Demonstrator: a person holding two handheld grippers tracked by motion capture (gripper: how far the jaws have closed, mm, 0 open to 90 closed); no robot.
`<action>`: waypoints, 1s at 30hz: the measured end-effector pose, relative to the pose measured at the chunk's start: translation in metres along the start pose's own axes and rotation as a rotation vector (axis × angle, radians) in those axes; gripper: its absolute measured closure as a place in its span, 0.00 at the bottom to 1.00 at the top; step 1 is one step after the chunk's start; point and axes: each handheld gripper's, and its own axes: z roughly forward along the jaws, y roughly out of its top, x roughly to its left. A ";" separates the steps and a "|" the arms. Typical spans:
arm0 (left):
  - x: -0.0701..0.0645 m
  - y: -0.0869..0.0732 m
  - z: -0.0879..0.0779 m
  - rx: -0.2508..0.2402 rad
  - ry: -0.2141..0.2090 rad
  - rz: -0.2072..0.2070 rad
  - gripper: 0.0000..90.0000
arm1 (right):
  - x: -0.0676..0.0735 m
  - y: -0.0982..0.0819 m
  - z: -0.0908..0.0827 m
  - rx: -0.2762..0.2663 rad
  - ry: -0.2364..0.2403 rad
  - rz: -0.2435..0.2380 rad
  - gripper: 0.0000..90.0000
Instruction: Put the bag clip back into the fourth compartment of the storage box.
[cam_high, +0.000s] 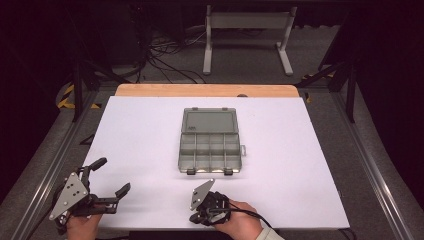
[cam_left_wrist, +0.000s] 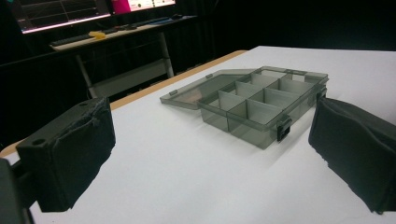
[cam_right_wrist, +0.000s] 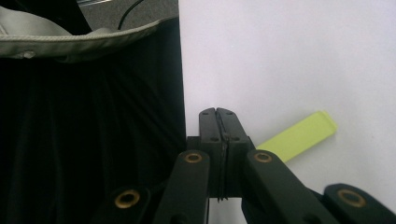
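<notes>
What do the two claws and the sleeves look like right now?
Both are black two-jaw tools. The left claw has thick, dark, cloth-like pads and a grey three-cornered plate. The right claw shows brass-coloured pivots, a grey plate and a black cable; its wrist has a pale sleeve cuff.

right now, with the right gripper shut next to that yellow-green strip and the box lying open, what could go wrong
The right gripper is shut at the table's near edge, with the yellow-green strip flat beside it; a careless nudge might push the strip off. A flat strip may also be hard to pinch off the white surface. The compartment box sits loose with its lid laid back, so a bump from the open left gripper could slide it.
</notes>
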 end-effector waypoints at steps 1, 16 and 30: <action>0.000 0.000 0.000 0.000 0.000 0.002 0.01 | 0.000 0.000 -0.001 0.000 -0.003 -0.001 1.00; 0.000 0.000 0.000 -0.003 0.002 -0.003 0.01 | -0.006 -0.014 -0.013 0.020 -0.044 0.034 1.00; 0.000 0.000 0.000 -0.003 0.004 -0.002 0.01 | -0.016 -0.021 -0.022 0.020 -0.085 0.060 1.00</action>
